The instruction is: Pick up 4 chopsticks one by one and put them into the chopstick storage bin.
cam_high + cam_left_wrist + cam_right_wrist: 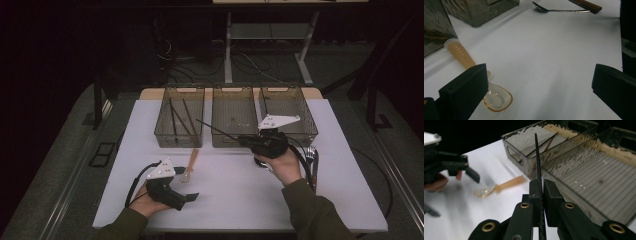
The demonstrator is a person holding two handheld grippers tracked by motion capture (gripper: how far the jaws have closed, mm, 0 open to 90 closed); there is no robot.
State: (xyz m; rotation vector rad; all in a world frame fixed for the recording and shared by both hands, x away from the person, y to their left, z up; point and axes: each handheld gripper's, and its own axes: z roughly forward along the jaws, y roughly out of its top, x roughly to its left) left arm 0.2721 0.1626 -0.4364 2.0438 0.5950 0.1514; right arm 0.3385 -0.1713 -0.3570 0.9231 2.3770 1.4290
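The right gripper view shows the right gripper [540,195] closed tightly on a thin black chopstick [537,157] pointing over the left basket [524,140], while the left gripper [539,82], wide open, hovers beside the amber spoon [496,100].

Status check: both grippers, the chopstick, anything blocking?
Right gripper shut on black chopstick, near bins. Left gripper open, beside plastic spoon. Nothing in the way.

Three bins [233,142] set side by side along far edge of table [240,200]. Two chopsticks [178,120] lying in left bin. Spoon [190,165] on table just before left bin. Cutlery [311,152] at right, before right bin. One chopstick [538,162] clamped in right gripper [541,192], over middle bin.
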